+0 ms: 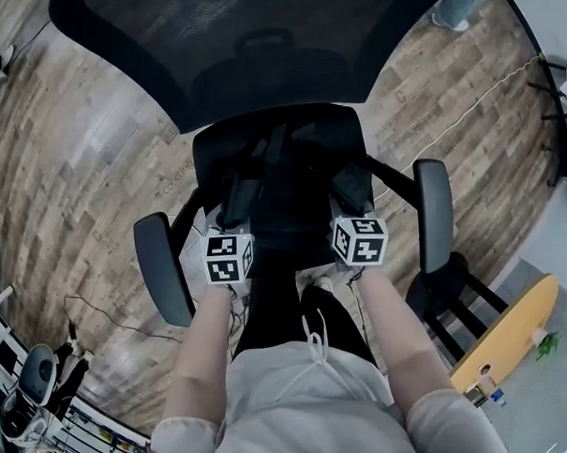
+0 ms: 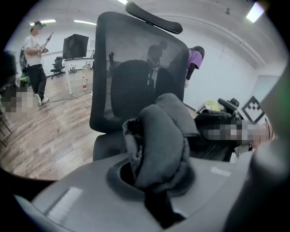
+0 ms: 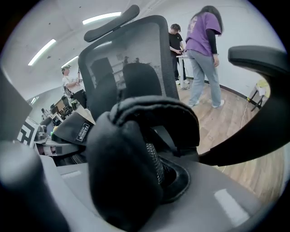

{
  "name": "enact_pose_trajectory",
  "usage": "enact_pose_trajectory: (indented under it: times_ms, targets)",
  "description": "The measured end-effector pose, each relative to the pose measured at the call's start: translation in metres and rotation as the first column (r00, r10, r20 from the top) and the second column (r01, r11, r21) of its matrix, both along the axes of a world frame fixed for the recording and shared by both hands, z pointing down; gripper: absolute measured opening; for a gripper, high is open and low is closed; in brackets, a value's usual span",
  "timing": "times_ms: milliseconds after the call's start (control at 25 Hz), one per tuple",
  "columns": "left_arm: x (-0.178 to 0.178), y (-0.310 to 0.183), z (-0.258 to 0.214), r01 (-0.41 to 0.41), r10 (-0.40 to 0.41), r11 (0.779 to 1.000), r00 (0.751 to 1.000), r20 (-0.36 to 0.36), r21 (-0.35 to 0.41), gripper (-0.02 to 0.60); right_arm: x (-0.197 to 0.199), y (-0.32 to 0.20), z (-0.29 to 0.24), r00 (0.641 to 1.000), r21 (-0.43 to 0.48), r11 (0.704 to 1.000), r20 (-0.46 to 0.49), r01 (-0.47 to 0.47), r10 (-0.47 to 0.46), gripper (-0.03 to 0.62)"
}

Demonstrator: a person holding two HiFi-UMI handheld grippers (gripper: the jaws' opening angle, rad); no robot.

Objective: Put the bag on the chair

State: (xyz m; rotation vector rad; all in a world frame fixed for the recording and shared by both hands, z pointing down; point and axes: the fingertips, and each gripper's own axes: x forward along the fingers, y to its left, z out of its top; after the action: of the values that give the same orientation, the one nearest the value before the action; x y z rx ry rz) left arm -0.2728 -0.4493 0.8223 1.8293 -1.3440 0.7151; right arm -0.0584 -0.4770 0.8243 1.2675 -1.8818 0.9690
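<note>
The left hand-held gripper (image 2: pixel 156 174) stands nearly closed, its jaws at a narrow gap and clamped on a bunched fold of dark grey fabric that swells out above them. The right hand-held gripper (image 3: pixel 152 179) is just as narrow, pinching a thick, padded black fold with a line of zip teeth in its crease. Both folds belong to the one bag (image 1: pixel 290 188), which is black and hangs between the two grippers directly over the seat of the chair (image 1: pixel 226 40), in front of its mesh backrest and between its armrests. Whether the bag already rests its weight on the seat cannot be told. Counted: two hand-held grippers, each with one marker cube, the left cube (image 1: pixel 229 258) and the right cube (image 1: pixel 360 240) both at the front edge of the chair's seat; one bag; one chair with two armrests, one (image 1: pixel 162 267) on its left and one (image 1: pixel 432 213) on its right. Behind the chair's backrest three people (image 3: pixel 204 50) stand on the wooden floor (image 1: pixel 90 156).
</note>
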Motion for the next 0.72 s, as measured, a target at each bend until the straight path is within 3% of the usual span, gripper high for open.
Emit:
enact_pose_trajectory:
  times_ms: [160,440,720]
  targets:
    - [-0.005,0.010,0.024,0.009,-0.008,0.999,1.000,0.012,-0.042,0.058,0.001,0.008,0.018,1.000,-0.027,0.999,-0.018,0.021,-0.022,0.075]
    - [-0.008,0.011,0.038,0.023,-0.023,0.999,1.000,0.005,-0.028,0.069,-0.005,0.013,0.039,0.996,-0.050,0.995,-0.035,0.083,-0.085,0.080]
    - [-0.009,0.016,0.040,0.019,-0.018,1.000,1.000,0.008,-0.019,0.090,-0.005,0.023,0.043,0.995,-0.005,0.996,-0.046,0.090,-0.090,0.097]
